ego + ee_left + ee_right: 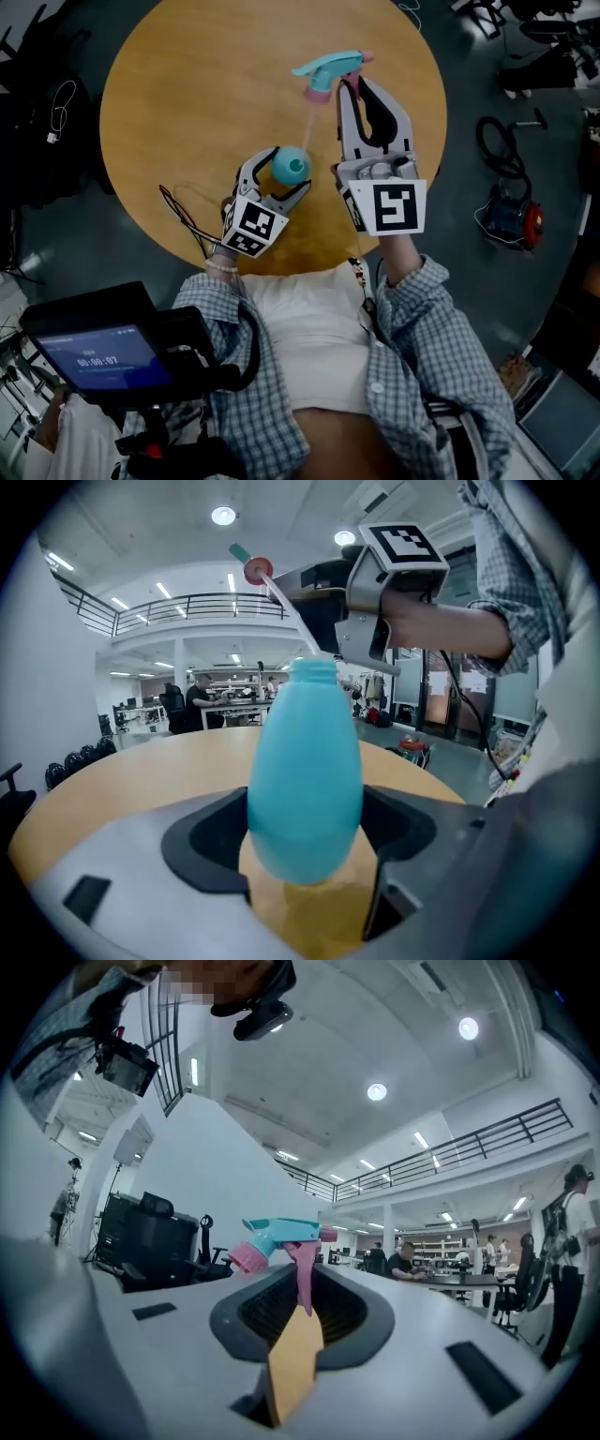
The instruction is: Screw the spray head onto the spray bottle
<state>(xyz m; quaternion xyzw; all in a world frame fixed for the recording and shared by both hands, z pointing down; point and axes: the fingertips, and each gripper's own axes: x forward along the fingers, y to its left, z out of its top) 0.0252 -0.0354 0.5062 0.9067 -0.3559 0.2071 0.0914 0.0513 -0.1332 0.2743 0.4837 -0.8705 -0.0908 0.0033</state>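
Near frame centre, above the bench [187, 112], the spray bottle [291, 166] is clamped neck-up in the left tool [278, 178]. Up and right, the spray head [330, 67] is pinched by its trigger in the right tool [349, 86]. Its dip tube [307, 120] slants down to the neck and has seemingly entered it.

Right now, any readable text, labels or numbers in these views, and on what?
"00:00:07", small, last digit uncertain: blue screen on the black device in the head view.
Left marker cube, right marker cube: black-and-white patterns, no characters.
Teal plastic spray bottle, teal-and-pink spray head: no label visible.
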